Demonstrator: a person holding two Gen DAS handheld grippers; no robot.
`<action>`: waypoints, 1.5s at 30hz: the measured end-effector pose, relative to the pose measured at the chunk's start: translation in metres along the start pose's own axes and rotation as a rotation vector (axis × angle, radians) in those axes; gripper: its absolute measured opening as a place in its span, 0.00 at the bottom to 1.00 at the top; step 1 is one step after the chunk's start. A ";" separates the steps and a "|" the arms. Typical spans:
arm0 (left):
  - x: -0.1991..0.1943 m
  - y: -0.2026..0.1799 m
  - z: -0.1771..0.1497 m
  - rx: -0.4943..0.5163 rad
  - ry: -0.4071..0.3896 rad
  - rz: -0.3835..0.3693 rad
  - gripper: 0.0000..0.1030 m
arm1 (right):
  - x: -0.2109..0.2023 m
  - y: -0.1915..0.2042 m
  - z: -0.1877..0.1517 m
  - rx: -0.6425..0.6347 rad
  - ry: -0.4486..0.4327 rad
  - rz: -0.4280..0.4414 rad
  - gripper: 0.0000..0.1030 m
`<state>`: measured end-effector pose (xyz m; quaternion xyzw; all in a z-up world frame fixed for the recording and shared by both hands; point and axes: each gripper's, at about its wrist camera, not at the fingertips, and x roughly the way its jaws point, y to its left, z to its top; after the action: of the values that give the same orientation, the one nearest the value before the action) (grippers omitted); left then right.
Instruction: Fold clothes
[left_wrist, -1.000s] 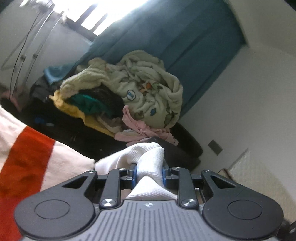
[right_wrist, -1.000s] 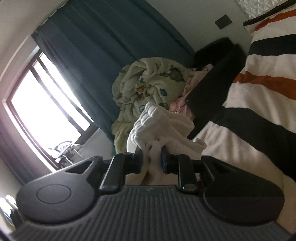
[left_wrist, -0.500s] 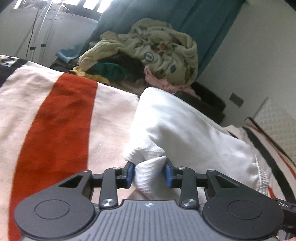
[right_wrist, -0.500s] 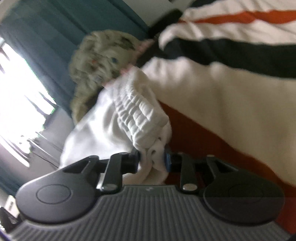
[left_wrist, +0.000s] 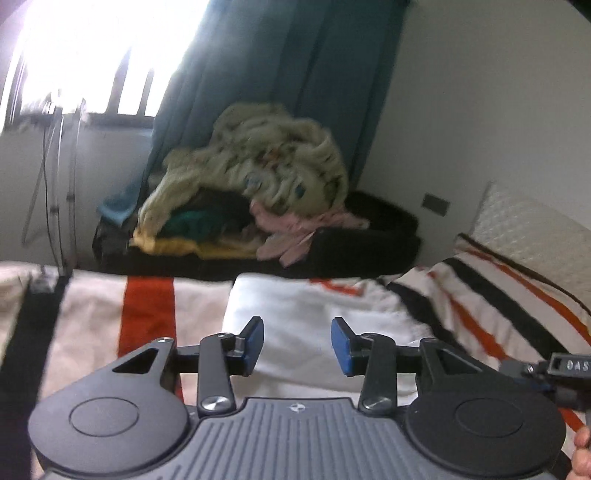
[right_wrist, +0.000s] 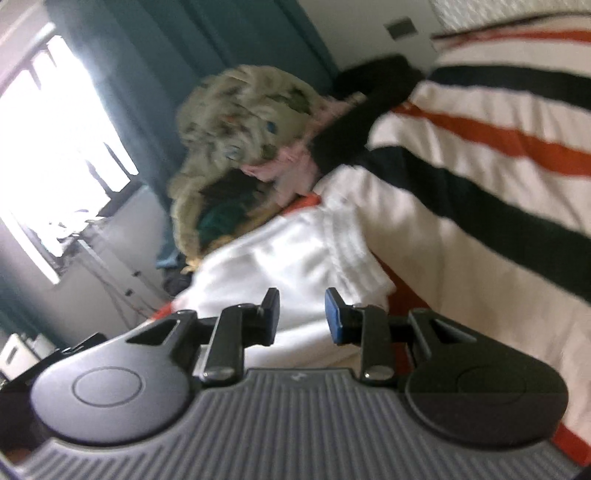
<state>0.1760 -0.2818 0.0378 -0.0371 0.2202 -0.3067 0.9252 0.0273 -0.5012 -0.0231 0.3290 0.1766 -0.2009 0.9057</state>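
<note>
A white garment (left_wrist: 306, 314) lies flat on the striped bedspread (left_wrist: 147, 314). My left gripper (left_wrist: 297, 345) is open and empty, just above the garment's near edge. In the right wrist view the same white garment (right_wrist: 295, 258) lies on the bedspread (right_wrist: 480, 206), its ribbed hem on the right. My right gripper (right_wrist: 301, 315) is open and empty, close over the garment's near part. Part of the right gripper (left_wrist: 565, 373) shows at the right edge of the left wrist view.
A heap of clothes and a cream patterned blanket (left_wrist: 266, 177) sits on a dark seat (left_wrist: 362, 243) beyond the bed, also in the right wrist view (right_wrist: 243, 122). Teal curtain (left_wrist: 295, 85), bright window (left_wrist: 92, 55) and a quilted headboard (left_wrist: 528, 229) stand around.
Both grippers were shut on the white garment; they lowered it onto the bedspread and have opened and let it go. The garment now lies flat.
</note>
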 end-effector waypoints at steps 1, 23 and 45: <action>-0.015 -0.008 0.005 0.015 -0.012 0.005 0.43 | -0.013 0.008 0.004 -0.014 -0.005 0.016 0.30; -0.276 -0.086 -0.010 0.155 -0.167 0.091 1.00 | -0.215 0.102 -0.029 -0.305 -0.137 0.119 0.87; -0.265 -0.034 -0.072 0.071 -0.162 0.183 1.00 | -0.167 0.098 -0.123 -0.427 -0.174 0.044 0.87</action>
<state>-0.0630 -0.1500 0.0813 -0.0087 0.1360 -0.2245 0.9649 -0.0917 -0.3087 0.0157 0.1152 0.1292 -0.1665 0.9707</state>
